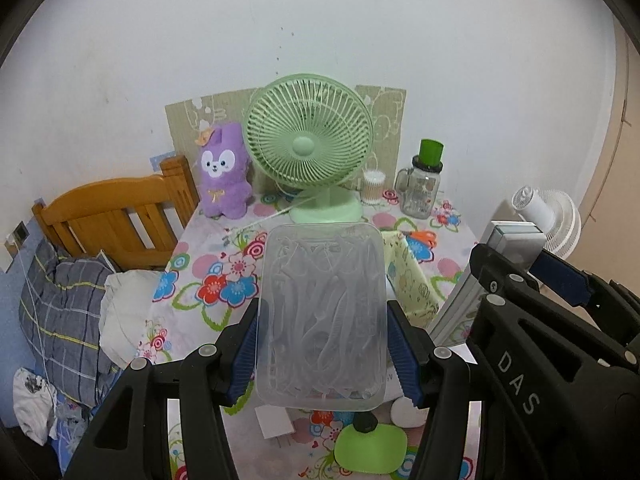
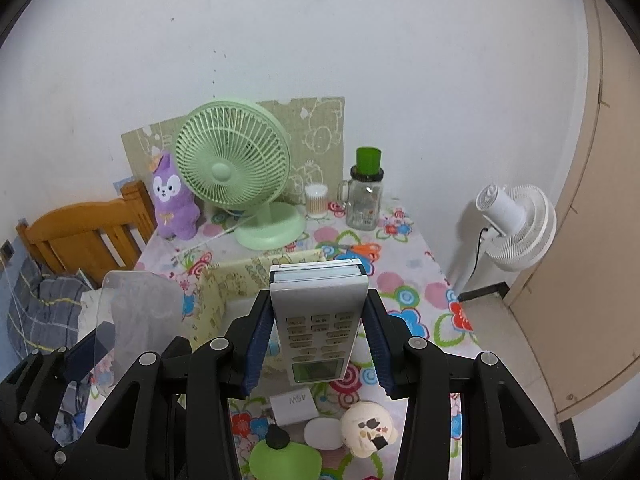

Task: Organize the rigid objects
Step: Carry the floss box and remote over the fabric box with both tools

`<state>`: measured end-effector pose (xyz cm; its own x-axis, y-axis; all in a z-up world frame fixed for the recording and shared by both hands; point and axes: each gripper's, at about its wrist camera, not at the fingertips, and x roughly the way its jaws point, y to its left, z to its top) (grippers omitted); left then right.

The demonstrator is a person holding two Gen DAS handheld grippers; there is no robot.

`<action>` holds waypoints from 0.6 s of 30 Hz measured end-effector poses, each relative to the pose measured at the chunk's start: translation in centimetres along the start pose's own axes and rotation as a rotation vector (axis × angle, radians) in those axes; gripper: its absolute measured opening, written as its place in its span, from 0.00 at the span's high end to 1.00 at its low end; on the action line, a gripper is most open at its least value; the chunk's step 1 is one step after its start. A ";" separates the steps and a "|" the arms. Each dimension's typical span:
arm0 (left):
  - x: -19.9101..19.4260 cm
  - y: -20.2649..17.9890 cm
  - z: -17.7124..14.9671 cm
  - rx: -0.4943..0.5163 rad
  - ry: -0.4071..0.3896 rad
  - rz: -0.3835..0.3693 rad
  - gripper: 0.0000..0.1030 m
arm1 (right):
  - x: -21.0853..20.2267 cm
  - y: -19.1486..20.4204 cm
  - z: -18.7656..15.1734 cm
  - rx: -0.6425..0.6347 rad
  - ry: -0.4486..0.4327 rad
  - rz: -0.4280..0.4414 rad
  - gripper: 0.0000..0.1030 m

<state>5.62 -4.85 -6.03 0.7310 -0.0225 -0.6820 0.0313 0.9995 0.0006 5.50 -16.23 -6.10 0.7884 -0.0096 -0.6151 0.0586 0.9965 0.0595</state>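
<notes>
Left tongs (image 1: 322, 344) clenched on a clear lidded box (image 1: 322, 312) and right tongs (image 2: 318, 340) clenched on a remote control (image 2: 318, 320), both held above the floral desk (image 2: 404, 280); smooth plastic may slip from the pads onto the clutter beneath.

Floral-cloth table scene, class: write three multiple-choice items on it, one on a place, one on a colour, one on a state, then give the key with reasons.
1. Where does the purple plush stand?
A. Beside the green desk fan
B. On the floor
C. In the glass jar

2. What colour are the scissors' handles?
A. Blue
B. Orange
C. Black

3. What is the right gripper doing?
A. Hanging empty
B. Clamping a remote control
C. Clamping the plush

Key: 1 A, it stands left of the fan by the wall. 2 B, the handles are orange. 3 B, both pads press the remote's sides.
</notes>
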 end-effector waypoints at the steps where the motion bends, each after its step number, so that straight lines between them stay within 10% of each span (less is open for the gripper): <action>1: -0.1 0.0 0.1 0.000 -0.003 0.001 0.41 | -0.1 0.0 0.2 -0.003 -0.005 0.001 0.54; 18: 1.9 0.3 2.5 -0.029 -0.013 0.013 0.41 | 2.0 0.4 2.7 0.000 -0.024 0.021 0.54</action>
<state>8.70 -4.62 -5.50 0.7398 -0.0098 -0.6728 0.0020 0.9999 -0.0123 8.72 -16.05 -5.15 0.8038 0.0089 -0.5949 0.0422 0.9965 0.0719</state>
